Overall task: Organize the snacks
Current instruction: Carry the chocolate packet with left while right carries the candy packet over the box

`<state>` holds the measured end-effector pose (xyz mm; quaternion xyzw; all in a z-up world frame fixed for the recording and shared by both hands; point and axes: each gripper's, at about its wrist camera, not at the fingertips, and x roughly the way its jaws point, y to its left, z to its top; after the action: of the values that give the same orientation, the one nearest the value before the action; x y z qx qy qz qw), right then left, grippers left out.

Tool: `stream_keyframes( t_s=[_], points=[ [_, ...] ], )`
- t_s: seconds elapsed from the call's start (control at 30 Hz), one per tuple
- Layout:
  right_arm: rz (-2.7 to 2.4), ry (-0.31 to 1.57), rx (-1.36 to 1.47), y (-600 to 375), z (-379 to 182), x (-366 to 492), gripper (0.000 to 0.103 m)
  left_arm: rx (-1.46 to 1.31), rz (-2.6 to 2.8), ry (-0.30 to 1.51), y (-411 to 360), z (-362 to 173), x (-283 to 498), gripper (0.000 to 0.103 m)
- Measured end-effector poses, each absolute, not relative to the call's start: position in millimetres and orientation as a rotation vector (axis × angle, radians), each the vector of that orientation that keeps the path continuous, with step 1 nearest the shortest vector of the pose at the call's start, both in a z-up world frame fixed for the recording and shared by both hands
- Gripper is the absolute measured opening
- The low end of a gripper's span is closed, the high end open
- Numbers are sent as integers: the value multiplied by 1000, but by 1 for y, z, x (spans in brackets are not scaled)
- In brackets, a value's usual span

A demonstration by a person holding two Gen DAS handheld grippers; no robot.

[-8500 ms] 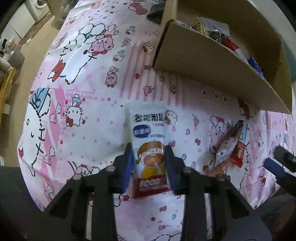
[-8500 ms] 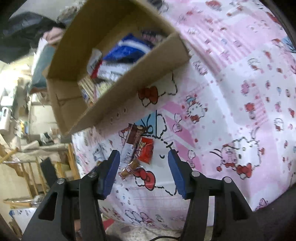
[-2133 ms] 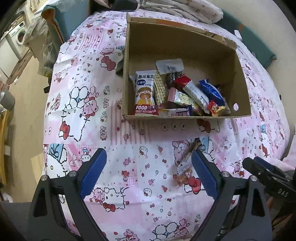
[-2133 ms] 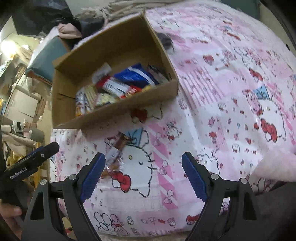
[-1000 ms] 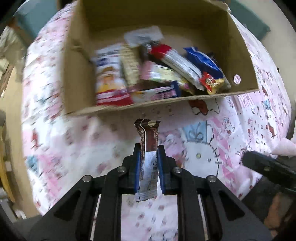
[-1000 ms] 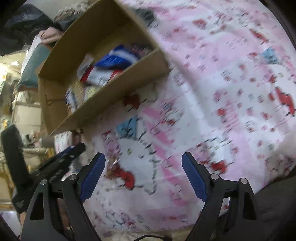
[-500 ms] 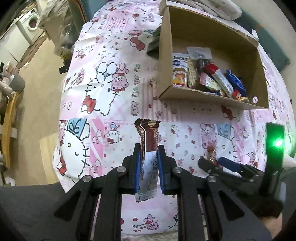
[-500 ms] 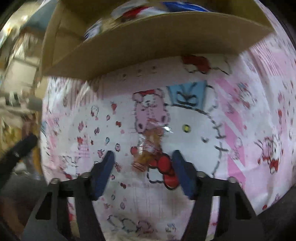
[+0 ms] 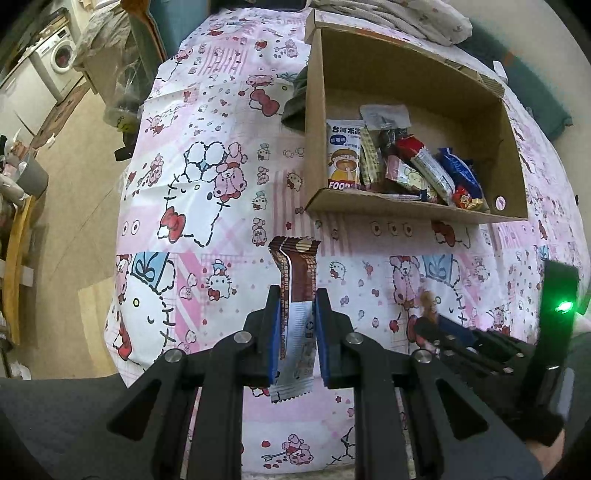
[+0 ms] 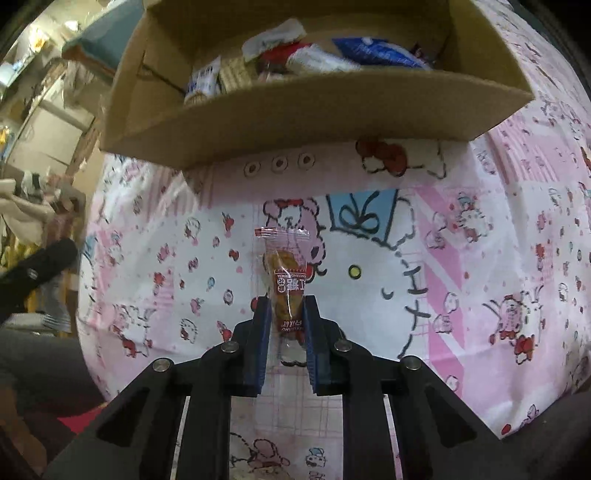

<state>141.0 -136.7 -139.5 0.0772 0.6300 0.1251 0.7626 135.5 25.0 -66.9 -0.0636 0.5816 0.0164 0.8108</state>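
My left gripper point(image 9: 297, 295) is shut on a brown and white snack bar point(image 9: 299, 266), held upright above the cloth, short of the cardboard box point(image 9: 406, 210). Several snack packs point(image 9: 402, 166) lie in the box. My right gripper point(image 10: 286, 306) is closing; its blue pads press both sides of a clear packet point(image 10: 284, 262) with an orange snack and a red label, lying on the cloth in front of the box point(image 10: 295, 110). In the left wrist view, the right gripper point(image 9: 430, 326) and that packet point(image 9: 428, 299) are at the lower right.
A pink cartoon-print cloth point(image 9: 207, 192) covers the table, whose left edge drops to the floor point(image 9: 74, 184). A dark object point(image 9: 295, 107) lies against the box's left wall. Bedding point(image 9: 406, 14) is behind the box. The left gripper's black body point(image 10: 37, 269) shows at the left.
The right gripper came down over the clear packet and its jaws narrowed onto it. The left gripper drew back from the box with the snack bar, then held still.
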Motion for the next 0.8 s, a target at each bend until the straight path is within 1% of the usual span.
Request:
stream_keyframes(
  t_s=[0.3,0.6,0.8],
  points=[
    [348,1315,298,-164,-102,140,18,-118,88,1212,29,-66,136,14],
    [397,1189,365,-190,-60,141,18,-134,72,1139,27,-41,142,14],
    [397,1089,380,-211,-38,150,18,-153,85,1154,38,-37,152,14]
  ],
)
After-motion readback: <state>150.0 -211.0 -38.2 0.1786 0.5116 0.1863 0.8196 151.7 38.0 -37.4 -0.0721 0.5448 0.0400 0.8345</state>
